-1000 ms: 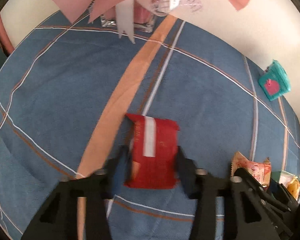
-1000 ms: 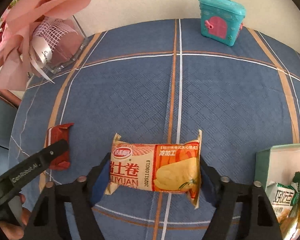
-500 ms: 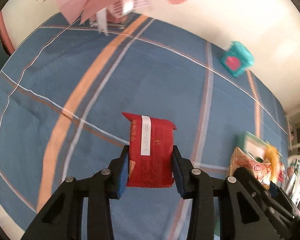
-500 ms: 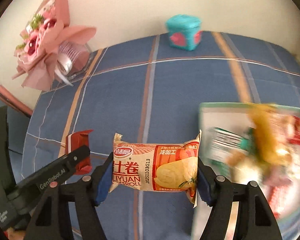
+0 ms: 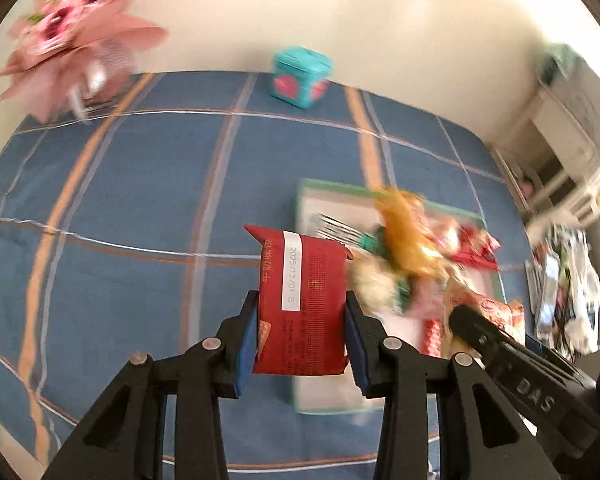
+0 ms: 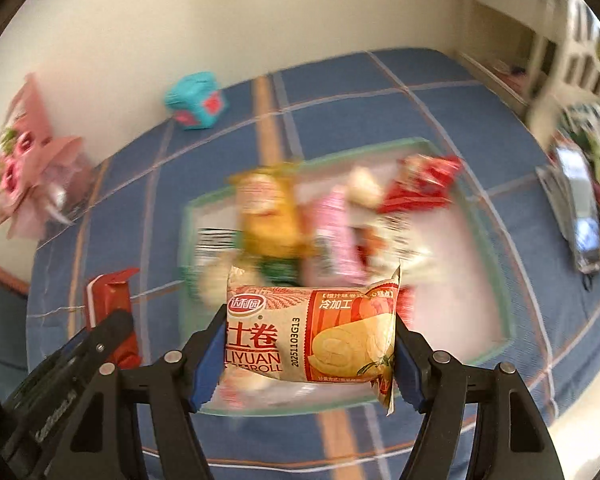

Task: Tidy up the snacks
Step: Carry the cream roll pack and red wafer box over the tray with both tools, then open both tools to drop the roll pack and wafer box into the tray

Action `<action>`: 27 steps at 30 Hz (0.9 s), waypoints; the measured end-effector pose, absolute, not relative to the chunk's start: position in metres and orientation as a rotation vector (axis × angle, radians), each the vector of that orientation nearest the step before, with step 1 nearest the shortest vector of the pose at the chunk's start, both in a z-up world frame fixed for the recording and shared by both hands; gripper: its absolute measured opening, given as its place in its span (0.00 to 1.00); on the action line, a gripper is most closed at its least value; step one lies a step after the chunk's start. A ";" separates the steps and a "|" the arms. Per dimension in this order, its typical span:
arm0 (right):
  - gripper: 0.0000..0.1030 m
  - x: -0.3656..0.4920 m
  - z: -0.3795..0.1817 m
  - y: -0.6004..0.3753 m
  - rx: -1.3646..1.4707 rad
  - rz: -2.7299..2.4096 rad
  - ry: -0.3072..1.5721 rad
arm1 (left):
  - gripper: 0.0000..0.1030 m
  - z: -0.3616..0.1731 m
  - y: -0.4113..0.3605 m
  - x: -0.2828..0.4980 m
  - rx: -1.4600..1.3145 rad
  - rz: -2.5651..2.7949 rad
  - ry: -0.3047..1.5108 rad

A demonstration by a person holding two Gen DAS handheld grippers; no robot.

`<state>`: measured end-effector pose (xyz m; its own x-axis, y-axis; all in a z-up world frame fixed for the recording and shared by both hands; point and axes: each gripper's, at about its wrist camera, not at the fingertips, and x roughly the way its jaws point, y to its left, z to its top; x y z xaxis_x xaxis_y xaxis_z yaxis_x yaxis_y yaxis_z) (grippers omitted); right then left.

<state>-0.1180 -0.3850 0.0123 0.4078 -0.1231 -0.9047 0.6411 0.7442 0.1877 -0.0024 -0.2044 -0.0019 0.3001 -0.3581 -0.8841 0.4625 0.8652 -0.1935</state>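
While you hold both snacks in the air, the tray with the green rim lies on the blue checked cloth, just ahead of your right gripper and ahead and to the right of your left gripper. Inside the tray you have a loose heap of packets: a yellow-orange one, a pink one and a red one can be told apart, but the heap is blurred and the rest cannot be named. The right part of the tray floor is bare.

Your left gripper is closed about half way on the red packet, one blue pad pressing on each long side; the packet stands upright with its white date strip facing the camera. Your right gripper is spread wider and clamps the orange roll-cake packet by its two short ends, so that it lies across the fingers. In the right wrist view this packet hangs over the near edge of the tray.

Farther ahead of the grippers, a teal box stands near the wall, and a pink bouquet is at the far left. Between them and the tray the cloth is open. To the right of the tray, more packets lie at the edge of the cloth.
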 end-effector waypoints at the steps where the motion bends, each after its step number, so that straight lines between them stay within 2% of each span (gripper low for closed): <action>1: 0.72 -0.124 0.009 -0.394 0.578 -0.531 1.055 | 0.40 -0.004 -0.216 -0.009 0.126 -0.566 1.143; 8: 0.73 -0.138 -0.023 -0.428 0.634 -0.580 1.133 | 0.38 -0.016 -0.271 -0.034 0.197 -0.662 1.175; 13: 0.73 -0.140 -0.039 -0.435 0.657 -0.576 1.153 | 0.40 -0.025 -0.278 -0.029 0.165 -0.681 1.217; 17: 0.75 -0.139 -0.042 -0.433 0.649 -0.566 1.155 | 0.53 -0.023 -0.270 -0.028 0.150 -0.663 1.225; 19: 0.77 -0.141 -0.041 -0.428 0.641 -0.566 1.152 | 0.55 -0.019 -0.262 -0.028 0.137 -0.659 1.217; 24: 0.96 -0.147 -0.035 -0.414 0.627 -0.563 1.123 | 0.73 -0.014 -0.235 -0.030 0.224 -0.534 1.152; 25: 0.98 -0.148 -0.034 -0.411 0.623 -0.561 1.121 | 0.75 -0.014 -0.226 -0.029 0.249 -0.494 1.137; 27: 1.00 -0.151 -0.030 -0.401 0.611 -0.554 1.114 | 0.85 -0.015 -0.210 -0.029 0.264 -0.443 1.121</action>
<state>-0.1507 -0.4013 -0.0296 0.3422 -0.1041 -0.9338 0.6823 0.7108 0.1708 -0.0292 -0.2100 -0.0150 0.3610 -0.2088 -0.9089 0.4686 0.8832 -0.0167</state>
